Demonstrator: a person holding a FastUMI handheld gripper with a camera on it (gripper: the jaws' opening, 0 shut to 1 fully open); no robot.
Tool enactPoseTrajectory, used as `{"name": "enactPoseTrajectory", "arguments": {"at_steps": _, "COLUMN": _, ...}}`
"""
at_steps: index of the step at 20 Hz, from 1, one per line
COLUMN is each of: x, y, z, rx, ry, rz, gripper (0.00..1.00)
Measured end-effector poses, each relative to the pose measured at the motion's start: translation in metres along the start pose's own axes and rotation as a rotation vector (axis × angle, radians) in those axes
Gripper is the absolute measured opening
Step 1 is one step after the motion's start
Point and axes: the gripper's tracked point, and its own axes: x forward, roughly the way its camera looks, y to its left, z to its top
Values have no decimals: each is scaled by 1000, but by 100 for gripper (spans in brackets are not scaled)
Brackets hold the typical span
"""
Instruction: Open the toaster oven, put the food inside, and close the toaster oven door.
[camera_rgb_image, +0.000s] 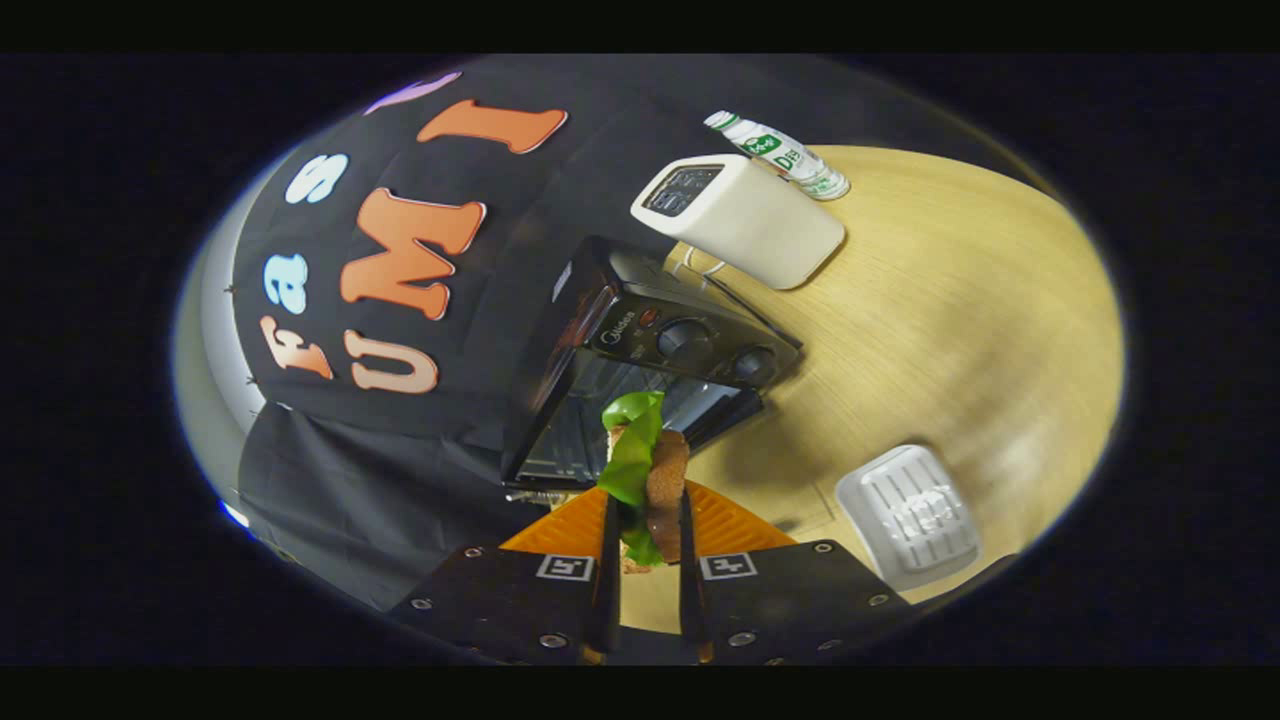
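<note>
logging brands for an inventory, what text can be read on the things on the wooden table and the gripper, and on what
"Midea": brand print on the black toaster oven, on its control panel beside the knobs.
White plastic bottle with green print: too small and blurred to read.
Square black-and-white markers on the gripper: patterns, no words. Its fingers are shut on the green-leaf and brown-slice food.

Evenly lit with strong fisheye bending at the edges, slight motion blur, soft glare across the wooden table (960, 300).
</note>
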Motion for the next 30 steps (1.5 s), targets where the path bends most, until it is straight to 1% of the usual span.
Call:
{"name": "enactPoseTrajectory", "arguments": {"at_steps": 6, "x": 70, "y": 22, "z": -4, "rx": 135, "ry": -74, "rz": 38, "gripper": 24}}
{"name": "enactPoseTrajectory", "arguments": {"at_steps": 8, "x": 91, "y": 21, "z": 1, "rx": 158, "ry": -109, "rz": 21, "gripper": 24}}
{"name": "enactPoseTrajectory", "arguments": {"at_steps": 10, "x": 109, "y": 25, "z": 5, "rx": 186, "ry": -149, "rz": 25, "gripper": 24}}
{"name": "enactPoseTrajectory", "arguments": {"at_steps": 13, "x": 127, "y": 34, "z": 11, "rx": 212, "ry": -229, "rz": 42, "gripper": 24}}
{"name": "enactPoseTrajectory", "arguments": {"at_steps": 19, "x": 156, "y": 39, "z": 4, "rx": 298, "ry": -293, "rz": 32, "gripper": 25}}
{"name": "enactPoseTrajectory", "arguments": {"at_steps": 21, "x": 157, "y": 40, "z": 1, "rx": 303, "ry": -303, "rz": 27, "gripper": 33}}
{"name": "enactPoseTrajectory", "arguments": {"at_steps": 22, "x": 157, "y": 38, "z": 1, "rx": 310, "ry": -306, "rz": 14, "gripper": 39}}
{"name": "enactPoseTrajectory", "arguments": {"at_steps": 23, "x": 156, "y": 34, "z": -5, "rx": 317, "ry": -306, "rz": -10, "gripper": 42}}
{"name": "enactPoseTrajectory", "arguments": {"at_steps": 24, "x": 153, "y": 30, "z": -9, "rx": 323, "ry": -314, "rz": -35, "gripper": 56}}
{"name": "enactPoseTrajectory", "arguments": {"at_steps": 25, "x": 150, "y": 26, "z": -11, "rx": 323, "ry": -325, "rz": -61, "gripper": 64}}
{"name": "enactPoseTrajectory", "arguments": {"at_steps": 26, "x": 146, "y": 23, "z": -13, "rx": 321, "ry": -339, "rz": -82, "gripper": 80}}
{"name": "enactPoseTrajectory", "arguments": {"at_steps": 27, "x": 145, "y": 21, "z": -15, "rx": 310, "ry": -341, "rz": -98, "gripper": 87}}
{"name": "enactPoseTrajectory", "arguments": {"at_steps": 28, "x": 143, "y": 21, "z": -19, "rx": 302, "ry": -336, "rz": -98, "gripper": 96}}
{"name": "enactPoseTrajectory", "arguments": {"at_steps": 30, "x": 136, "y": 23, "z": -26, "rx": 296, "ry": -308, "rz": -105, "gripper": 97}}
